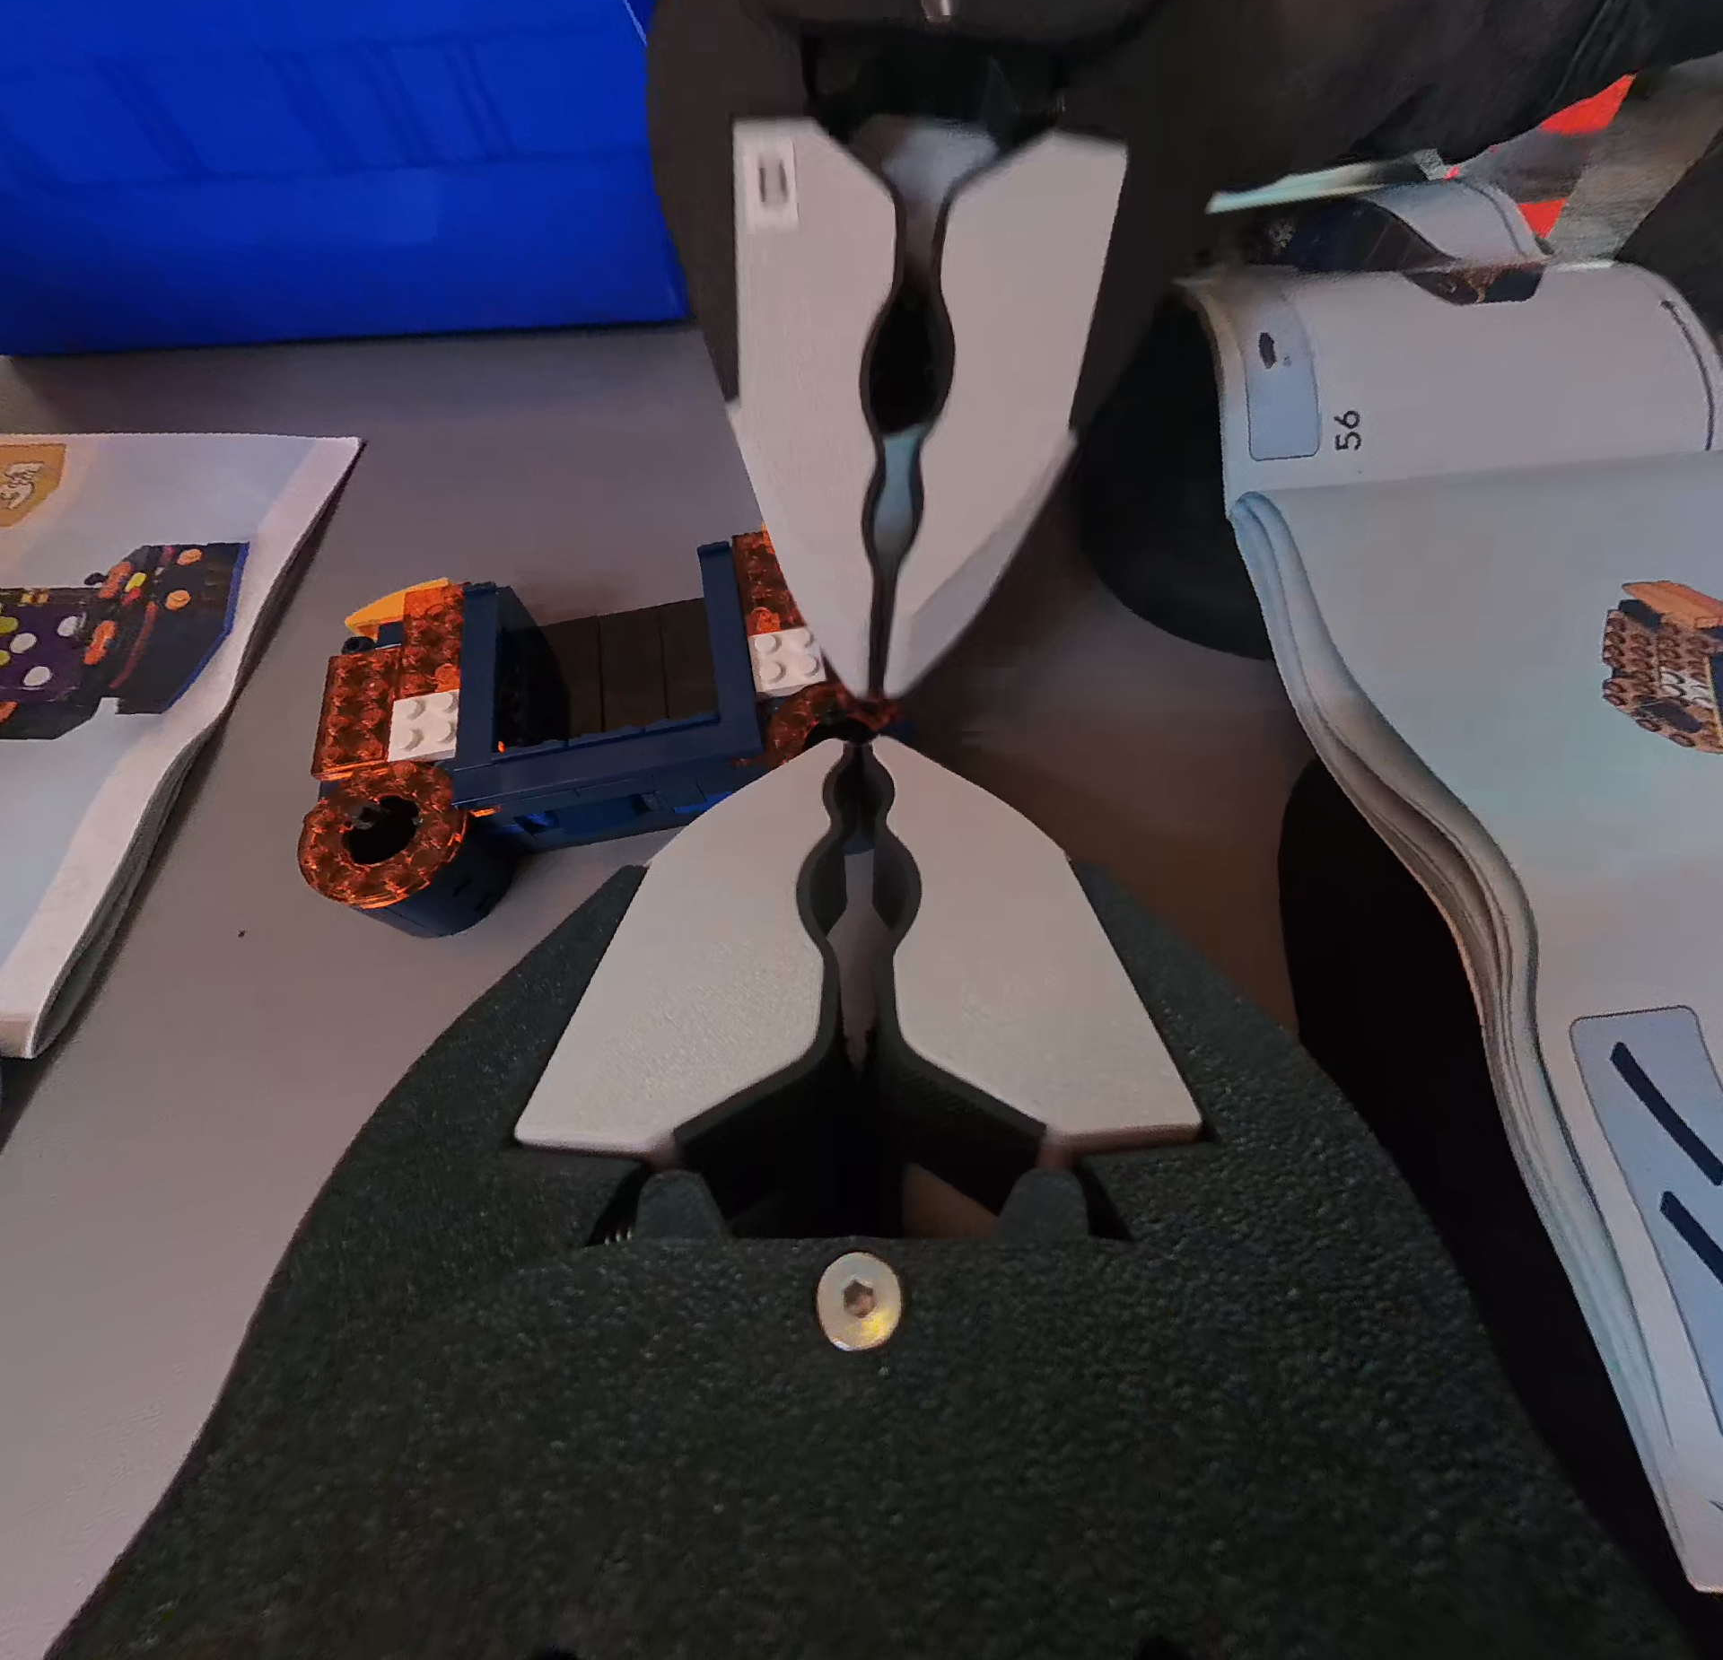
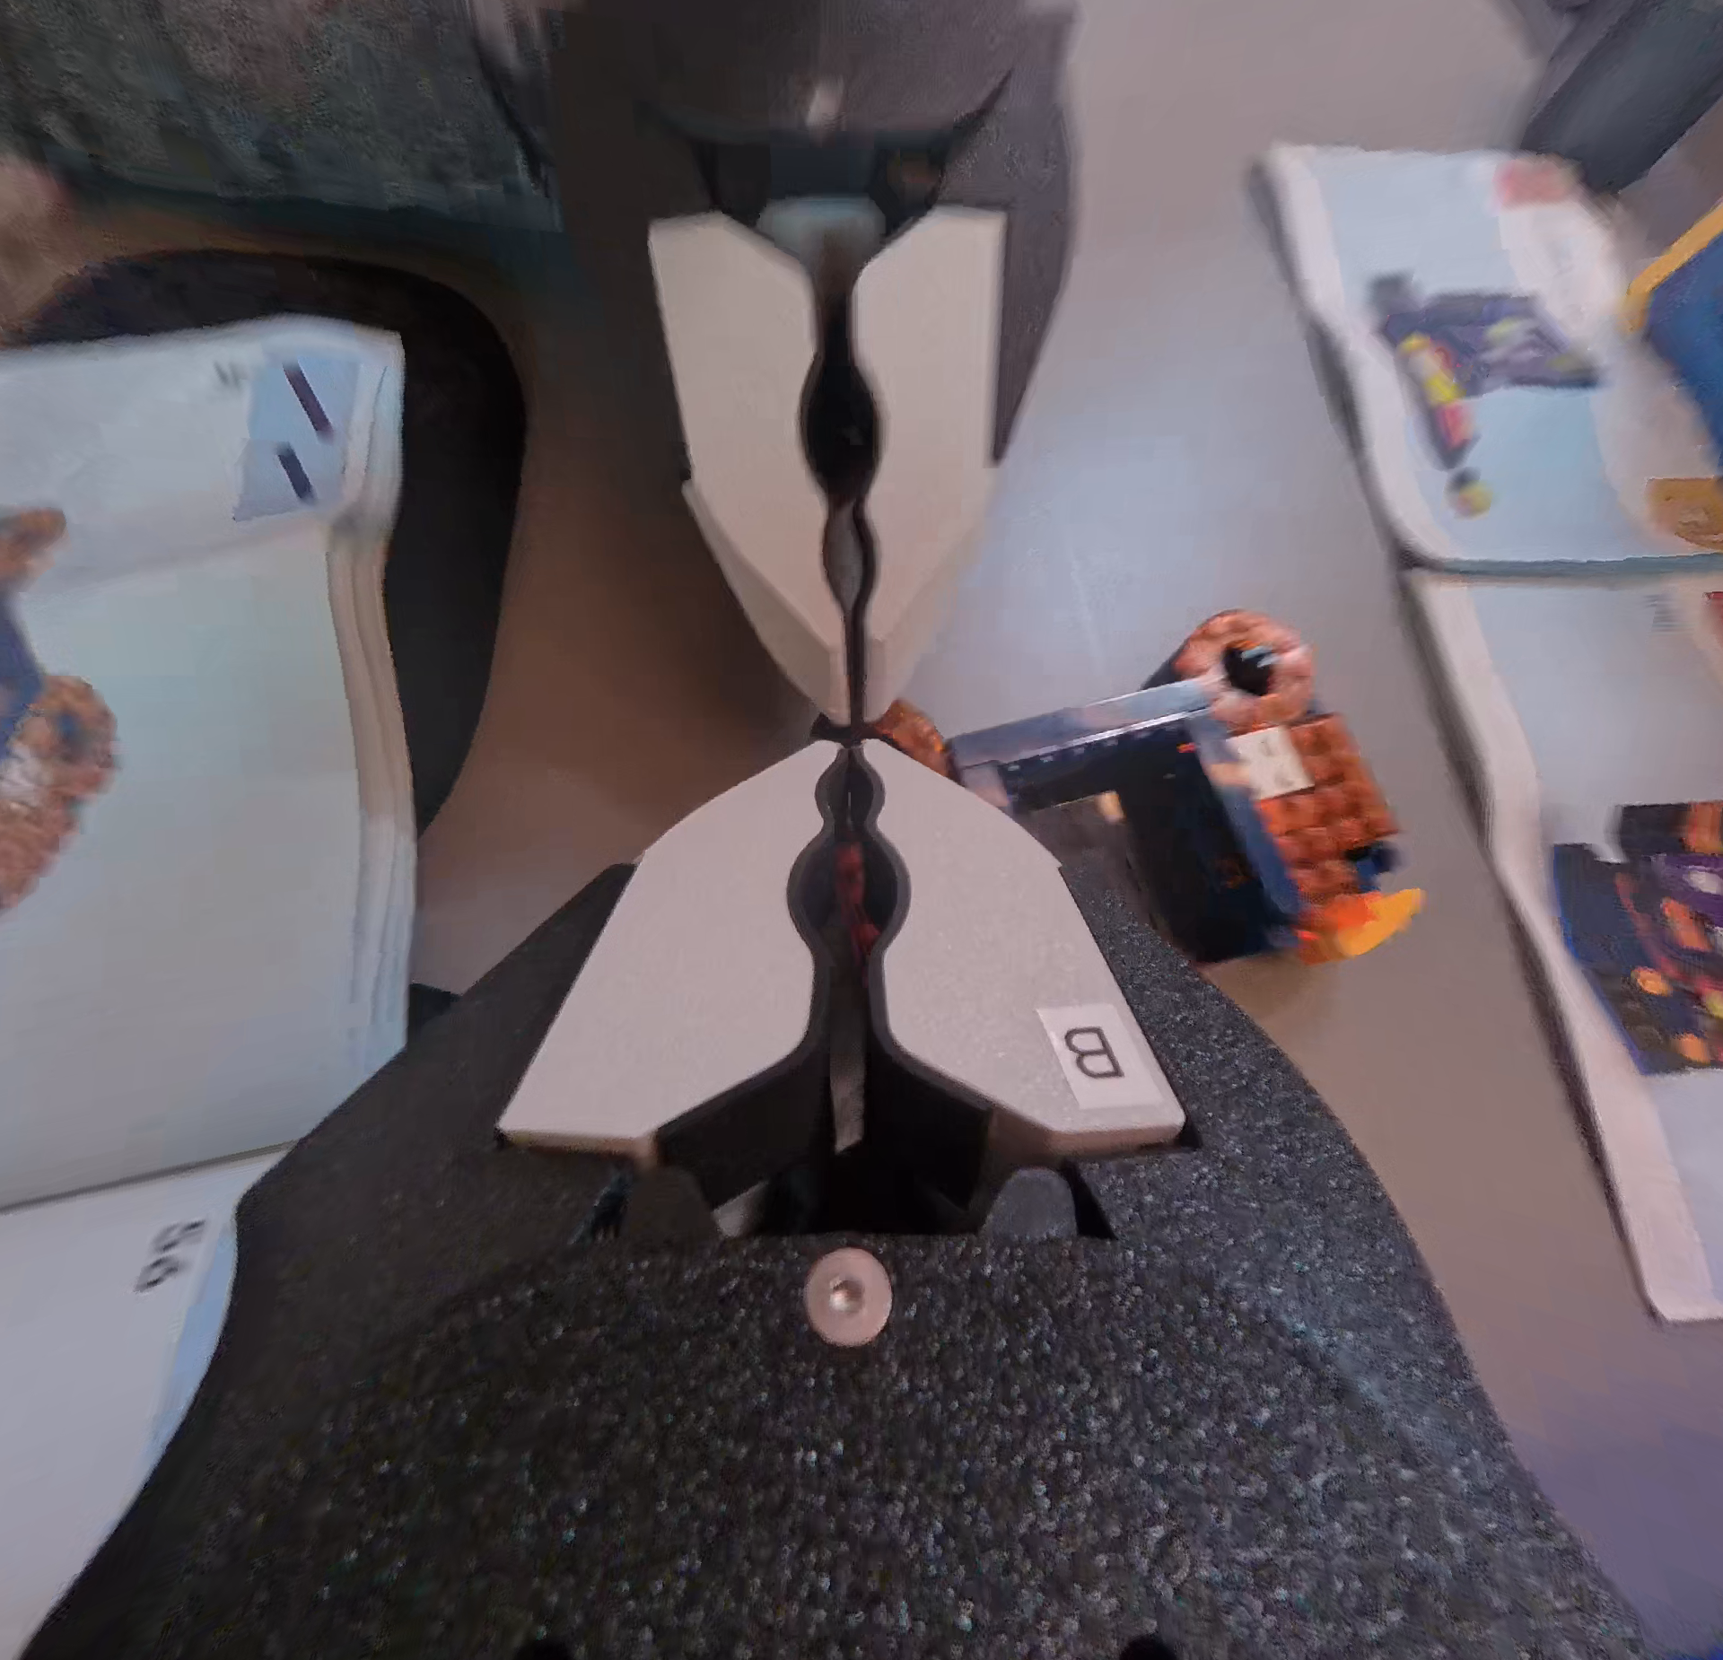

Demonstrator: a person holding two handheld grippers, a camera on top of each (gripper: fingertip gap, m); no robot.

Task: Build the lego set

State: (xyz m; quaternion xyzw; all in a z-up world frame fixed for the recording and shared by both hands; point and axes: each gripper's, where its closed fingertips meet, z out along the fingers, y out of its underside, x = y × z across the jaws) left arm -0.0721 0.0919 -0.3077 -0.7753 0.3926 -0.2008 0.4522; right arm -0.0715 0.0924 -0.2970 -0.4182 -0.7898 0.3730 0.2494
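jaws closed, lego model (image 1: 559,711) just behind

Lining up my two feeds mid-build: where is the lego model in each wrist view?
Left wrist view: the lego model lies on the table, left of centre, its right end hidden behind the two meeting grippers.
Right wrist view: the lego model, blurred, lies right of centre, just past the gripper tips.
Shared landmark: the open booklet, at the right edge in the left view and at the left edge in the right view.
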